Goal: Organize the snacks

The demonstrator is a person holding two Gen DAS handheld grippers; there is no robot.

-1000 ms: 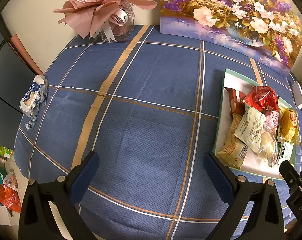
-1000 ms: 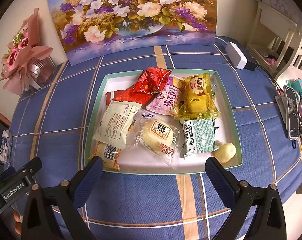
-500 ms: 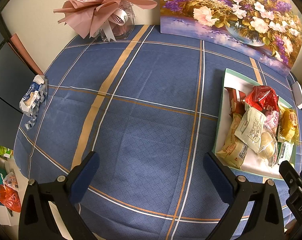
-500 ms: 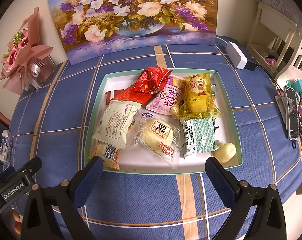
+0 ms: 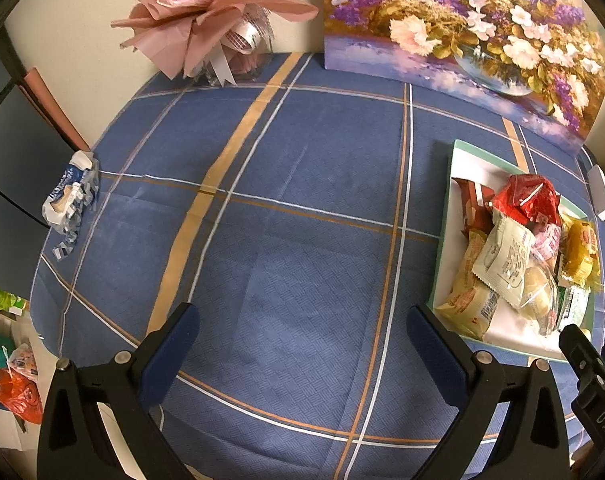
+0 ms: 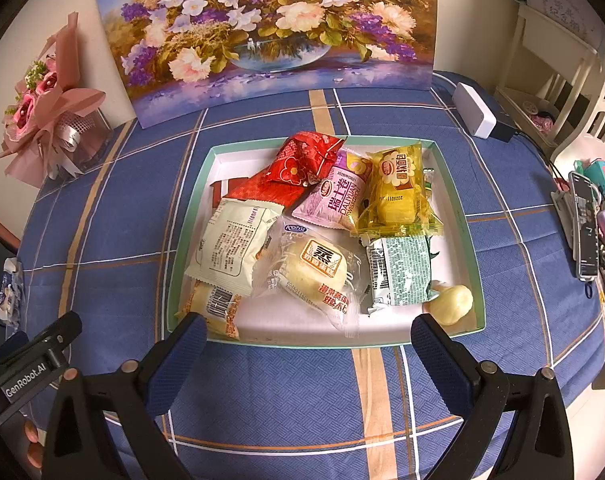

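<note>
A white tray with a green rim (image 6: pixel 468 240) sits on the blue plaid tablecloth and holds several wrapped snacks: a red packet (image 6: pixel 298 168), a purple packet (image 6: pixel 338 196), a yellow packet (image 6: pixel 396 192), a cream packet (image 6: pixel 230 244), a clear-wrapped bun (image 6: pixel 314 272), a green packet (image 6: pixel 398 270). My right gripper (image 6: pixel 302 340) is open and empty, just in front of the tray's near rim. My left gripper (image 5: pixel 302 332) is open and empty over bare cloth, left of the tray (image 5: pixel 442 248).
A flower painting (image 6: pixel 270 28) leans on the wall behind the tray. A pink bouquet (image 5: pixel 210 12) stands at the back left. A crumpled blue-white wrapper (image 5: pixel 68 200) lies at the table's left edge. A white box (image 6: pixel 472 110) and phones (image 6: pixel 584 224) lie to the right.
</note>
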